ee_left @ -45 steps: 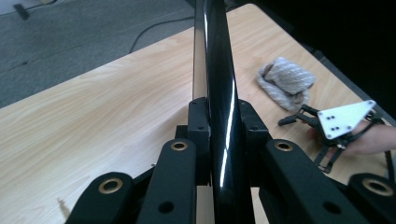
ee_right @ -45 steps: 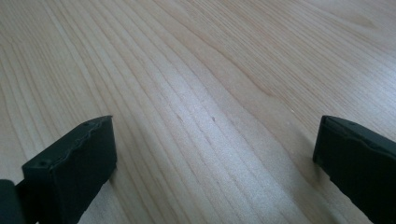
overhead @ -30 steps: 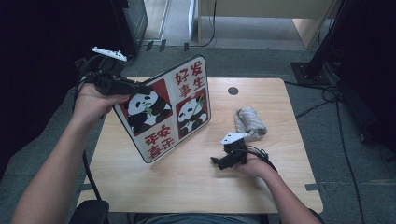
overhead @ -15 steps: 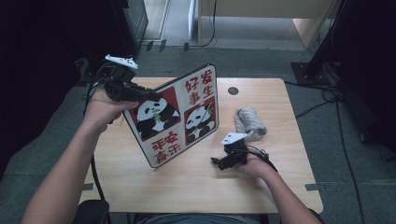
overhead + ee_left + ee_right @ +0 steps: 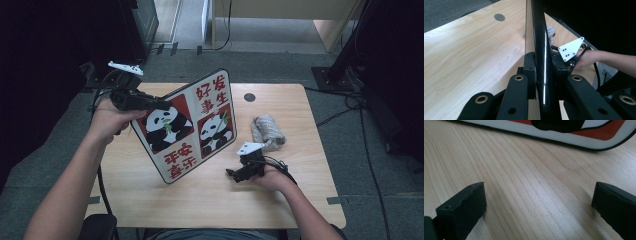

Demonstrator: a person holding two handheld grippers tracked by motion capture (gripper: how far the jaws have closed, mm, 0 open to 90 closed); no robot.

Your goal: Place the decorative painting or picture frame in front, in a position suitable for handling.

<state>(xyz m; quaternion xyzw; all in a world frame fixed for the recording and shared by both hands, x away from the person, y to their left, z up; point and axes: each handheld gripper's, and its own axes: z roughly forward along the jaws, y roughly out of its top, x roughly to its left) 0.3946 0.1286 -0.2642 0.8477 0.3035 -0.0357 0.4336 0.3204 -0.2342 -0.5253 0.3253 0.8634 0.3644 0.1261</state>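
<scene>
A flat board [image 5: 195, 125] with red and white panels, two pandas and red characters stands tilted over the wooden table [image 5: 300, 200]. My left gripper [image 5: 150, 103] is shut on its upper left edge. In the left gripper view the board's glossy black edge [image 5: 540, 45] runs straight up between the pads [image 5: 530, 72]. Its lower corner sits close to the tabletop; whether it touches is unclear. My right gripper [image 5: 234, 174] lies on the table to the board's right, open, with bare wood between its fingers [image 5: 465, 205]. The board's rim [image 5: 564, 138] crosses the top of the right gripper view.
A bundle of pale twine [image 5: 267, 131] lies on the table just beyond the right gripper, also seen past the board [image 5: 552, 32]. A dark round hole [image 5: 249, 97] is near the table's far edge. Cables [image 5: 350, 107] run across the floor at the right.
The left hand has shifted a little to the right with the board, which has swung so its face shows more squarely. The right gripper has stayed put.
</scene>
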